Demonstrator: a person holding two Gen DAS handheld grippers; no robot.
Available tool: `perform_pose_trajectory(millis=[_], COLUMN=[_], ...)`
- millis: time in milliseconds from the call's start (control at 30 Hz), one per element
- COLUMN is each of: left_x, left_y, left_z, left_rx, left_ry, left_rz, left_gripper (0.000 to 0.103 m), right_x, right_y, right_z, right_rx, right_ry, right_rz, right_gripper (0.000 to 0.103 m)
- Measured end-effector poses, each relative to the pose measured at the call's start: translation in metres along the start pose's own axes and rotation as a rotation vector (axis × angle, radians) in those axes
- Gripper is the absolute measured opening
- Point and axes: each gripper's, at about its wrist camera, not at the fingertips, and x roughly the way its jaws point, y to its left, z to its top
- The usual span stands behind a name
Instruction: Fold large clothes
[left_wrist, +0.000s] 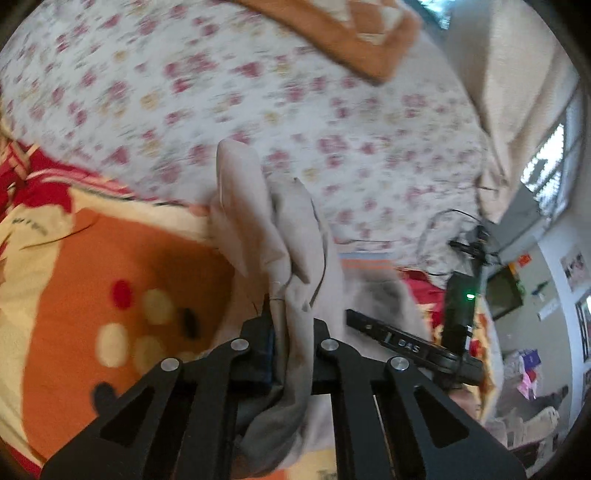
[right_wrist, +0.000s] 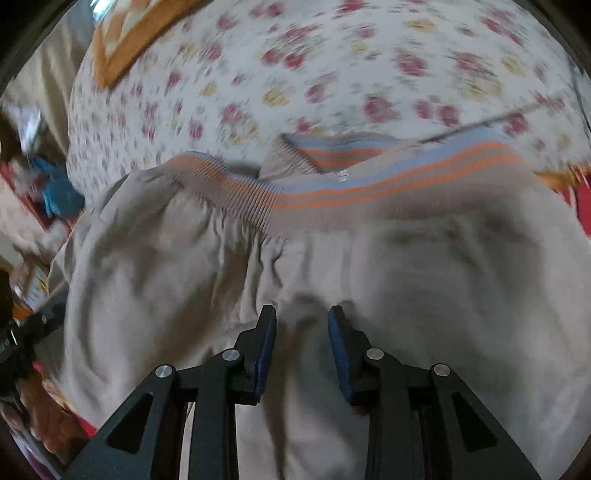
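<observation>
A beige garment (right_wrist: 461, 280) with a ribbed waistband (right_wrist: 369, 188) striped orange and pale blue lies spread on the bed and fills the right wrist view. My right gripper (right_wrist: 303, 321) hovers low over its middle. Its blue pads (right_wrist: 341, 343) stand apart and the cloth lies loose between and beneath them. In the left wrist view my left gripper (left_wrist: 291, 325) is shut on a bunched end of the same beige garment (left_wrist: 255, 206). That end sticks up above the fingers in folded lobes, lifted off the bed.
A floral bedsheet (left_wrist: 258, 92) covers the far bed. An orange and red patterned blanket (left_wrist: 110, 266) lies near left. An orange-bordered cloth (left_wrist: 351, 37) lies at the far edge. A black device with a green light (left_wrist: 461, 314) and cables lie to the right, with room clutter beyond.
</observation>
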Motion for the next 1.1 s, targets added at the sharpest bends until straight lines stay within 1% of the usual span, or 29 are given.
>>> perform_pose_trajectory(millis=[100, 167, 233, 267, 300, 333, 367, 400, 433, 467, 500, 533, 567, 600, 667, 700, 733, 767, 800, 833, 867, 900, 933, 1000, 1033, 1067, 1100], left_x=[0.008, 0.020, 0.043, 0.059, 0.071, 0.085, 0.096, 0.100, 0.098, 0.090, 0.081, 0.068, 0.053, 0.041, 0.014, 0.007, 0.000, -0.004, -0.002, 0.003, 0.010, 0.018, 0.028, 0.042, 0.050, 0.055, 0.057], left_y=[-0.044, -0.071, -0.097, -0.106, -0.110, -0.113, -0.114, -0.113, -0.113, -0.115, -0.119, -0.123, -0.125, -0.126, -0.122, -0.118, -0.109, -0.100, -0.091, -0.081, -0.070, -0.060, -0.052, -0.044, -0.044, -0.047, -0.050], left_z=[0.000, -0.005, -0.018, -0.028, -0.032, -0.040, -0.046, -0.049, -0.051, -0.050, -0.048, -0.046, -0.043, -0.040, -0.036, -0.036, -0.033, -0.032, -0.032, -0.034, -0.037, -0.042, -0.048, -0.061, -0.068, -0.074, -0.077], left_rx=[0.073, 0.117, 0.170, 0.188, 0.191, 0.188, 0.182, 0.174, 0.169, 0.183, 0.200, 0.222, 0.239, 0.254, 0.305, 0.312, 0.314, 0.315, 0.313, 0.308, 0.295, 0.278, 0.261, 0.243, 0.237, 0.238, 0.241], left_ry=[0.022, 0.050, 0.093, 0.126, 0.151, 0.193, 0.235, 0.254, 0.255, 0.245, 0.239, 0.229, 0.212, 0.195, 0.155, 0.136, 0.103, 0.075, 0.062, 0.062, 0.076, 0.098, 0.129, 0.169, 0.188, 0.198, 0.200], left_rz=[-0.043, -0.076, -0.090, -0.085, -0.080, -0.072, -0.072, -0.068, -0.060, -0.062, -0.068, -0.071, -0.066, -0.059, -0.007, 0.022, 0.084, 0.157, 0.212, 0.264, 0.300, 0.319, 0.320, 0.301, 0.292, 0.284, 0.276], left_gripper=[0.005, 0.005, 0.005, 0.005, 0.005, 0.005, 0.006, 0.010, 0.014, 0.025, 0.043, 0.052, 0.062, 0.062, 0.063, 0.066, 0.067, 0.067, 0.067, 0.067, 0.067, 0.067, 0.067, 0.067, 0.067, 0.067, 0.067], right_x=[-0.026, -0.040, -0.043, -0.043, -0.041, -0.039, -0.037, -0.036, -0.036, -0.037, -0.039, -0.042, -0.043, -0.046, -0.049, -0.053, -0.056, -0.056, -0.057, -0.057, -0.056, -0.053, -0.050, -0.043, -0.039, -0.036, -0.033], right_y=[-0.030, -0.053, -0.071, -0.081, -0.093, -0.103, -0.114, -0.120, -0.123, -0.126, -0.126, -0.125, -0.124, -0.123, -0.118, -0.119, -0.113, -0.105, -0.098, -0.089, -0.080, -0.069, -0.058, -0.035, -0.024, -0.019, -0.014], right_z=[0.005, 0.007, 0.008, 0.008, 0.005, 0.003, -0.001, -0.002, -0.003, -0.003, -0.004, -0.004, -0.004, -0.004, -0.001, 0.000, 0.001, 0.005, 0.007, 0.009, 0.009, 0.011, 0.013, 0.017, 0.019, 0.019, 0.020], right_rx=[0.097, 0.179, 0.257, 0.309, 0.370, 0.421, 0.484, 0.517, 0.541, 0.555, 0.559, 0.561, 0.564, 0.571, 0.575, 0.566, 0.542, 0.505, 0.472, 0.433, 0.387, 0.335, 0.288, 0.191, 0.138, 0.108, 0.082], right_ry=[-0.025, -0.041, -0.054, -0.061, -0.065, -0.065, -0.072, -0.080, -0.089, -0.100, -0.113, -0.126, -0.142, -0.160, -0.172, -0.172, -0.170, -0.164, -0.157, -0.146, -0.127, -0.104, -0.084, -0.049, -0.044, -0.050, -0.063], right_rz=[0.069, 0.138, 0.190, 0.221, 0.256, 0.284, 0.336, 0.364, 0.385, 0.407, 0.430, 0.450, 0.471, 0.497, 0.524, 0.534, 0.533, 0.509, 0.486, 0.461, 0.433, 0.405, 0.381, 0.305, 0.245, 0.200, 0.157], right_gripper=[0.039, 0.044, 0.055, 0.056, 0.057, 0.055, 0.055, 0.056, 0.056, 0.057, 0.060, 0.069, 0.072, 0.079, 0.083, 0.085, 0.088, 0.089, 0.091, 0.092, 0.092, 0.092, 0.093, 0.093, 0.093, 0.091, 0.078])
